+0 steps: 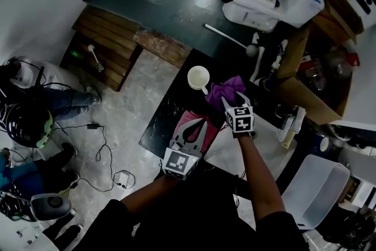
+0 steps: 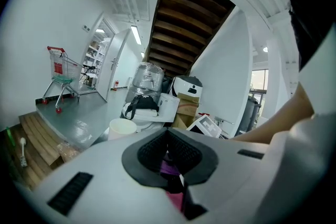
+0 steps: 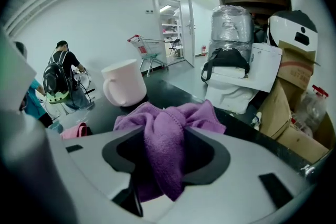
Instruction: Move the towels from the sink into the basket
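Ahead, right gripper downtilted, apparently round purple towel.

Counter middle taken up by pink towel and purple towel. White cup stood just left of purple towel. Bare strip left along counter's left edge. Right side blocked by cardboard box. White basket open-topped, lower right.
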`<state>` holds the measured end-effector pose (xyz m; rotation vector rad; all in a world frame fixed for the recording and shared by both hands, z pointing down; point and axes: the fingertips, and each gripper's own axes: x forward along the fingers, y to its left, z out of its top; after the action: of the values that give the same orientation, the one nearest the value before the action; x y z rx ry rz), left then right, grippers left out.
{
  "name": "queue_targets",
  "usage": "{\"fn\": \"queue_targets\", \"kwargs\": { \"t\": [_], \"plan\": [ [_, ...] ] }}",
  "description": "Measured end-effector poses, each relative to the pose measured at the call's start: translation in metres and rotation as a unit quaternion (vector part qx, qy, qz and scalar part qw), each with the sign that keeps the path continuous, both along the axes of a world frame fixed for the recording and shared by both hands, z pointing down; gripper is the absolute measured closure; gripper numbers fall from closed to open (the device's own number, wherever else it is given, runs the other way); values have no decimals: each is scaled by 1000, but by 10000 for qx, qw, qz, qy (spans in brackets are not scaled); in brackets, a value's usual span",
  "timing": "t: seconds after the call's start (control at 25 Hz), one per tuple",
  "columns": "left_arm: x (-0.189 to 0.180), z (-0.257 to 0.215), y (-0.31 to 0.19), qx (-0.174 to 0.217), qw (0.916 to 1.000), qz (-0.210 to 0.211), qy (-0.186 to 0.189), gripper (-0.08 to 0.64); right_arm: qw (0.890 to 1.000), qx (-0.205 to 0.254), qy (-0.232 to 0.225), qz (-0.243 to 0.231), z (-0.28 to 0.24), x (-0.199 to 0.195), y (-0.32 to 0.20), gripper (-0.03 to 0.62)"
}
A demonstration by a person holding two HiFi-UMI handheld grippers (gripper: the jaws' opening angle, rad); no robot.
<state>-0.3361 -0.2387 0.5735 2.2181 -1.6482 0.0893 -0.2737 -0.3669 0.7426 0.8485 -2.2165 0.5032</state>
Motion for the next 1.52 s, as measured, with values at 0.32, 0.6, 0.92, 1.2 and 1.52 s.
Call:
{"fn": "queue_targets", "kwargs": {
  "t": [0.32, 0.6, 0.92, 1.2, 1.52],
  "plan": [
    [-12, -7, 5, 109, 9999, 127, -13, 557, 9996, 138, -139, 218, -4, -3, 12, 458],
    [-31, -2, 10, 50, 9999, 160, -42, 557, 9947, 459, -323, 866, -30, 5, 22, 463],
    [-20, -4, 10, 206, 9988, 428, 125, 557, 9822, 647, -653, 1638, -75, 28, 39, 463],
    [12, -2, 18, 277, 9958, 874, 59, 557, 9680, 929, -971, 2120, -114, 56, 63, 463],
    [61, -30, 39, 551, 9924, 1095, -144, 557, 9556, 1151, -1239, 2411, -141, 99, 118, 463]
  ]
}}
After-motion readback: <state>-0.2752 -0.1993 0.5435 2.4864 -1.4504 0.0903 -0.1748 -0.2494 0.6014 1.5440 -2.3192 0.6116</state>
